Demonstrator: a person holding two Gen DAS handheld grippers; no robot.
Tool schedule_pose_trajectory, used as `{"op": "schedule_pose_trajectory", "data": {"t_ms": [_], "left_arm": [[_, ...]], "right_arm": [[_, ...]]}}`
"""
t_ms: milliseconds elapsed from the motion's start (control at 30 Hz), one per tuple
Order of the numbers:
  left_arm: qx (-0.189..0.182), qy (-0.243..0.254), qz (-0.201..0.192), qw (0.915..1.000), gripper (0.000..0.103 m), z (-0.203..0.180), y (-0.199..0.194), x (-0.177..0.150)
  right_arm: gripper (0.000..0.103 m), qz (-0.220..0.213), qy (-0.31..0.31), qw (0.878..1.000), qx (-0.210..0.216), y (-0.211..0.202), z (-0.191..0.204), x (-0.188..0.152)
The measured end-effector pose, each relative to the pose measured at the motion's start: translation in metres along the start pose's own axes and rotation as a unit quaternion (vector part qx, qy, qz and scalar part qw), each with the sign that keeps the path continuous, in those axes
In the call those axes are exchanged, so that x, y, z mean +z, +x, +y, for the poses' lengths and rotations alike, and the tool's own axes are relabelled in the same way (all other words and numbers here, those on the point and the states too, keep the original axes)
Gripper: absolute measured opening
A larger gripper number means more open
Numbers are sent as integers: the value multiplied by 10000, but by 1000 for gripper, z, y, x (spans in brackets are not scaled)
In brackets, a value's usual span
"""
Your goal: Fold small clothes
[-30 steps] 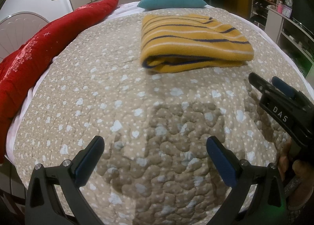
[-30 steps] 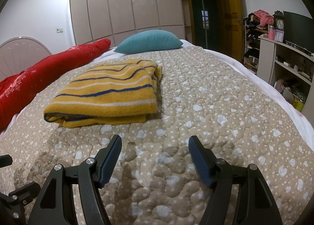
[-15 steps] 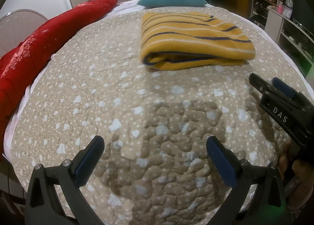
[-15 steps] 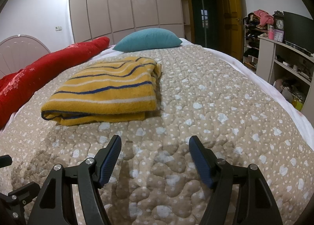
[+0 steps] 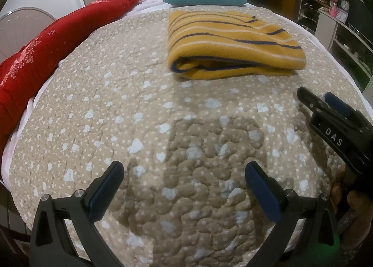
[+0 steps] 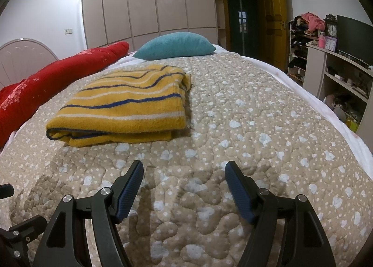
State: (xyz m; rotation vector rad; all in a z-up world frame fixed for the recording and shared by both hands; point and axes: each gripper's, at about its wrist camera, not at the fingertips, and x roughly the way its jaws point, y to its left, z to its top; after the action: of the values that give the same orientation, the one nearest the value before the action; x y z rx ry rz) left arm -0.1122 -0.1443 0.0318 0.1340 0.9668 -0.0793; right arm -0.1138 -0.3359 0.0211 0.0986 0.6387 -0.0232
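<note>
Both the left gripper (image 5: 184,176) and right gripper (image 6: 184,173) hover spread wide and empty over bare quilt (image 6: 256,108). The folded yellow striped garment (image 6: 126,106) lies farther up, left of open bedspread. "DAS" marks the right gripper's side.

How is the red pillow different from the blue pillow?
The red pillow is long like a roll and lies along the bed's side; the blue pillow is short and plump, at the far end. Red has a pale sparkly pattern; blue is plain. Both rest on the bed.
</note>
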Motion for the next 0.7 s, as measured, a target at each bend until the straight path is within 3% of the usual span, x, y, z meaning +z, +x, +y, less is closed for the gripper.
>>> {"op": "schedule_pose_trajectory", "data": {"t_ms": [333, 500, 567, 600, 633, 700], "left_arm": [[-208, -198, -92, 9995, 103, 14, -1, 2], [-315, -397, -190, 9985, 103, 33, -6, -2], [-373, -477, -226, 9979, 103, 40, -8, -2], [-403, -527, -249, 9975, 103, 45, -10, -3], [-418, -563, -263, 9972, 103, 48, -11, -4], [-423, -655, -305, 9965, 103, 58, -12, -6]], "right_arm": [[78, 149, 20, 9999, -55, -2, -2, 5], [78, -229, -57, 9996, 163, -23, -4, 48], [77, -178, -183, 9988, 426, -19, 0, 75], [67, -65, -210, 9979, 610, -10, 4, 89], [47, 58, -247, 9969, 745, 1, 8, 100], [28, 259, -394, 9963, 720, 25, 20, 116]]}}
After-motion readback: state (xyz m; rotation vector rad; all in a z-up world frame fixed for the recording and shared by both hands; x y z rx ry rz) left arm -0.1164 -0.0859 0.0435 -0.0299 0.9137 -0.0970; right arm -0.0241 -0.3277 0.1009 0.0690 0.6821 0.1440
